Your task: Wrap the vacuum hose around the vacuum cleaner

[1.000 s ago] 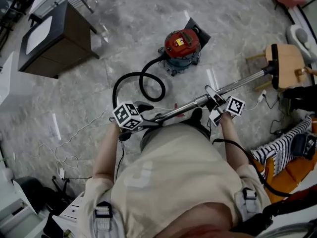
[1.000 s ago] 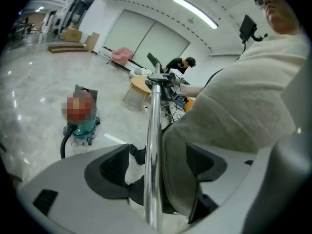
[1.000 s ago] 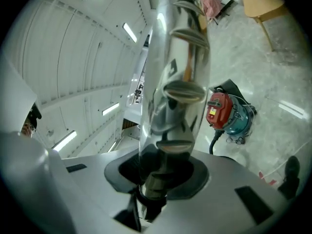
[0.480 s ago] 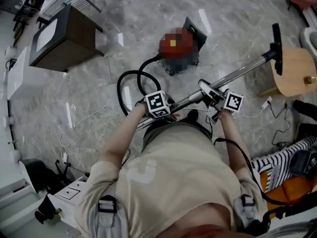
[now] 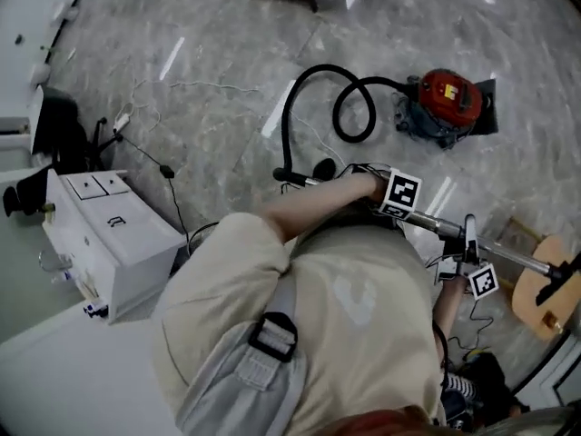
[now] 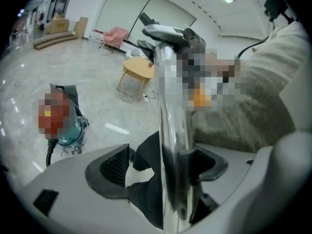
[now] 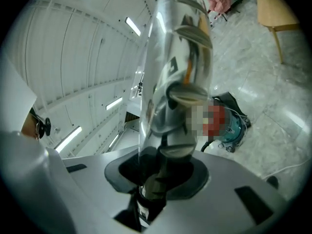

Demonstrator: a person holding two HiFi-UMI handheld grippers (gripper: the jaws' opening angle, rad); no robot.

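The red vacuum cleaner (image 5: 449, 103) stands on the marble floor, and its black hose (image 5: 300, 107) loops away from it to the end of a metal wand (image 5: 436, 227). My left gripper (image 5: 404, 203) sits on the wand close in front of the person's body. Its jaws have just been opening and now stand open around the wand (image 6: 173, 130), with the left pad (image 6: 114, 167) clear of it. Further along, my right gripper (image 5: 467, 262) is shut on the wand (image 7: 170, 82). The vacuum cleaner (image 6: 61, 118) also shows low on the left in the left gripper view.
A white cabinet (image 5: 109, 234) stands at the left with thin cables (image 5: 154, 153) trailing over the floor beside it. A round wooden stool (image 5: 545, 289) sits at the right edge, and a small wooden table (image 6: 139, 69) stands beyond the wand.
The left gripper has slid along the wand from its hose end toward the right gripper. The person has turned, so the vacuum cleaner now lies at the upper right and the wand has swung with them.
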